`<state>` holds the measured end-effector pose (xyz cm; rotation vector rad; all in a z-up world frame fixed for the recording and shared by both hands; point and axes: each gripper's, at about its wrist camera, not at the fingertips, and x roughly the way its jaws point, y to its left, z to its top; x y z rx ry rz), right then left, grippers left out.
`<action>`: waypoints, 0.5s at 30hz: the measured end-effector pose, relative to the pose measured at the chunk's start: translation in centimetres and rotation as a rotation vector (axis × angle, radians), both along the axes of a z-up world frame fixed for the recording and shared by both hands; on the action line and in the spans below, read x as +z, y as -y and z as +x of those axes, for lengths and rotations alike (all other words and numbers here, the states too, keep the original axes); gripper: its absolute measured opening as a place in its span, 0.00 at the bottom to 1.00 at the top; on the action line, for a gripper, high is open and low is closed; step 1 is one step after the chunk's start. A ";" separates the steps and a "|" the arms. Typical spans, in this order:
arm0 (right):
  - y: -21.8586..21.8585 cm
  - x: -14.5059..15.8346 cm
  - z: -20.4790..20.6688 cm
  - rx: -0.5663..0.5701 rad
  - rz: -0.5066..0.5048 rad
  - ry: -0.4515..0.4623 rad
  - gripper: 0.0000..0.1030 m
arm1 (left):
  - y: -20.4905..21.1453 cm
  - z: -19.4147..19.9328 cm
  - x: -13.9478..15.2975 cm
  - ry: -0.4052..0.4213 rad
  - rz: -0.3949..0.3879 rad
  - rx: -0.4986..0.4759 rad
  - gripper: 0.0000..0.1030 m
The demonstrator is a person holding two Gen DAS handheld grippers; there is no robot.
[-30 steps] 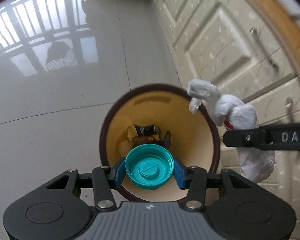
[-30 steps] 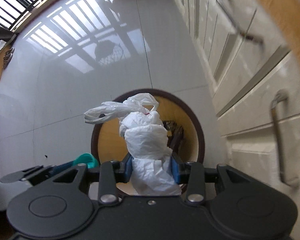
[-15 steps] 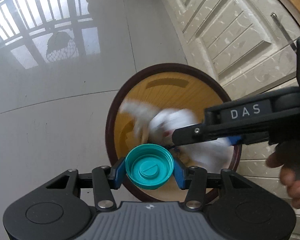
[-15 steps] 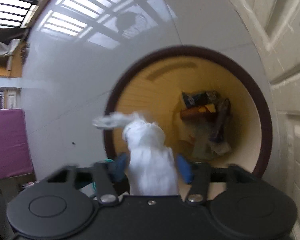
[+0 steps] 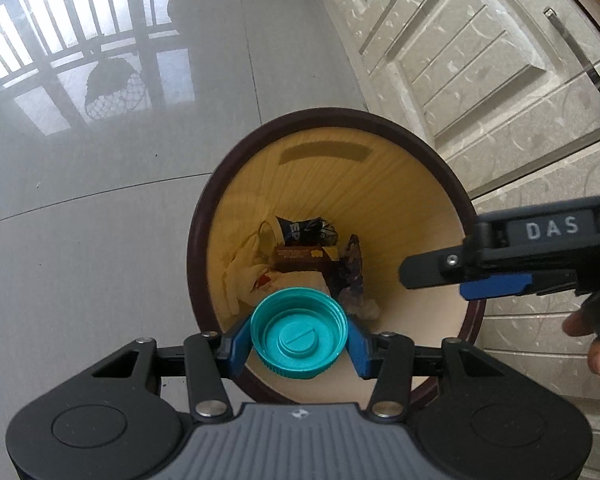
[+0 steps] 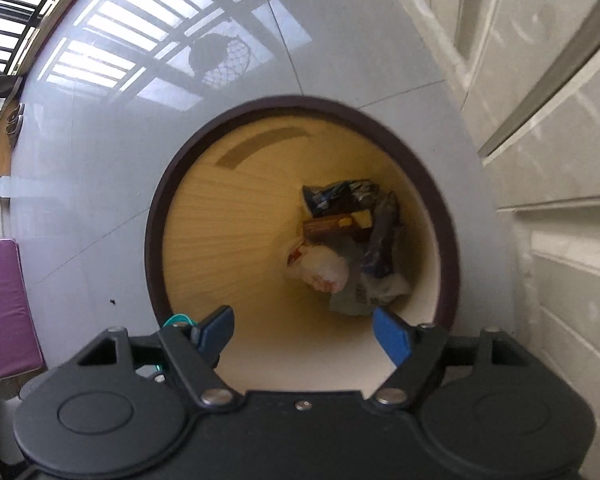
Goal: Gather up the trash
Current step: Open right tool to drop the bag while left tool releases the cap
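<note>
While the left gripper (image 5: 299,338) clamps a teal cap (image 5: 299,332) over the bin (image 5: 198,216), right gripper (image 6: 304,330) jaws stand apart, empty; white bag (image 6: 320,268) lies inside.

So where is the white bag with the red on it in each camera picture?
Left wrist view: the white bag lies at the bottom of the bin, lower middle, just above the teal cap, which hides part of it.
Right wrist view: the bag sits right of centre, deep in the bin, below the dark wrappers.
Shared landmark: the bin's dark brown rim.
</note>
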<state>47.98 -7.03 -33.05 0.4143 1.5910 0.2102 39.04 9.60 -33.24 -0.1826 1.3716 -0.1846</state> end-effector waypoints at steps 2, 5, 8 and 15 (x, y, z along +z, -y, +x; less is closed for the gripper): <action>0.3 0.1 0.1 -0.018 0.014 0.009 0.75 | 0.2 0.3 -0.2 0.004 0.001 -0.008 0.49; 0.6 0.7 0.2 -0.055 0.033 0.034 0.76 | 0.6 0.8 -0.3 0.022 0.000 -0.020 0.49; 1.0 1.1 0.1 -0.099 0.049 0.059 0.76 | 1.0 1.9 -0.2 0.065 -0.008 -0.025 0.49; 1.7 1.3 0.0 -0.145 0.039 0.068 0.77 | 1.4 4.0 -0.5 0.058 0.033 -0.010 0.83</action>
